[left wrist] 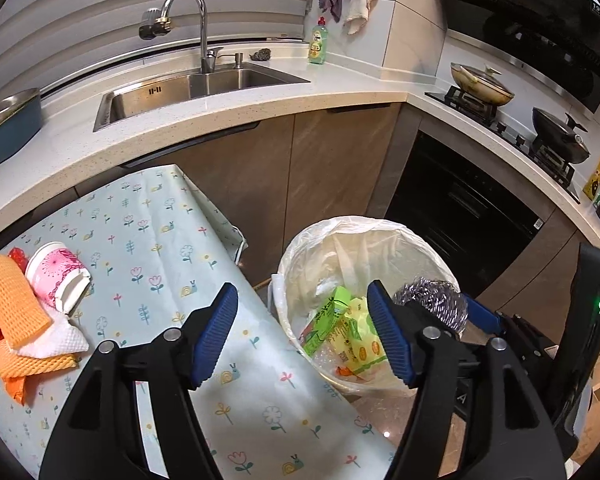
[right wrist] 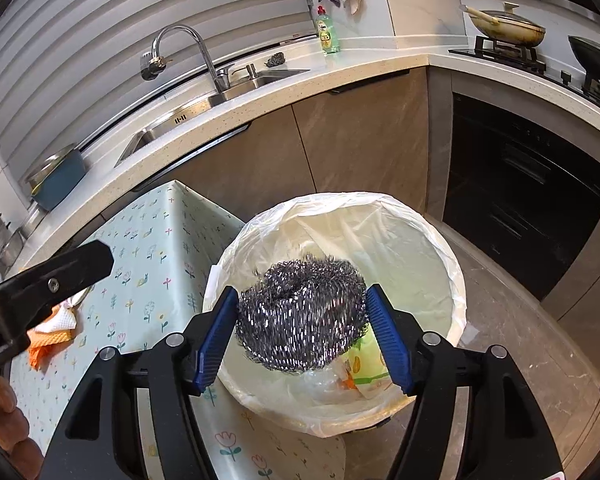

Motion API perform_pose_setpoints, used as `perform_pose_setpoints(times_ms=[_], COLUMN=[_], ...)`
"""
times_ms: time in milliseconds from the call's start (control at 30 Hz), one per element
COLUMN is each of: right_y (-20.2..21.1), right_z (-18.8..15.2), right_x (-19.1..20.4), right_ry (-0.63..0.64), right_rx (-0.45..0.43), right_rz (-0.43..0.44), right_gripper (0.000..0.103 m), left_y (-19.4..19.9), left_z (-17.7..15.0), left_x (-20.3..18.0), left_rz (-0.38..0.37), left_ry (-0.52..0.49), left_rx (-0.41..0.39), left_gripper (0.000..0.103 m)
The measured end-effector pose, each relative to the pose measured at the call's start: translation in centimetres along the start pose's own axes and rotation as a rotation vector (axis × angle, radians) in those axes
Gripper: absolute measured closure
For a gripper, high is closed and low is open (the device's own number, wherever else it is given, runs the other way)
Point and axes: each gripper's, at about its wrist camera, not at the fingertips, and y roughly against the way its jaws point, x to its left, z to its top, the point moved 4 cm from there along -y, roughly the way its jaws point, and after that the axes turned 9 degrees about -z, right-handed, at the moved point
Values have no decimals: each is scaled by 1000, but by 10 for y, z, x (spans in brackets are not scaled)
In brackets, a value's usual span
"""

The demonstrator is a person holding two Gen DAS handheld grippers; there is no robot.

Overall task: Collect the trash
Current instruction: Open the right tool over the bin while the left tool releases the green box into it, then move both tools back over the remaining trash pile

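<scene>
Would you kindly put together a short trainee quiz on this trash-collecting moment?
1. True or false: the left claw grips a piece of trash.
2. The steel scourer between the right claw pads hangs over: A) the sink, B) the lined bin, C) the stove.
3. Name the pink item lying on the floral tablecloth.
Key: 1 false, it is open and empty; 2 B; 3 a pink cup, on its side.
</scene>
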Motion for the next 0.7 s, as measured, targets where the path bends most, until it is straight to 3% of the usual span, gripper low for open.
perform_pose_setpoints(times_ms=[700], right_y=[50], right_z=[11], right_x=[59], right_ry=[78], right_rx=[-92], right_rz=[66], right_gripper=[34], left_y=[51], left_z=[-20], left_x=[62], left_rz=[124], left_ry=[104], left_rx=[-55], left_gripper=[28])
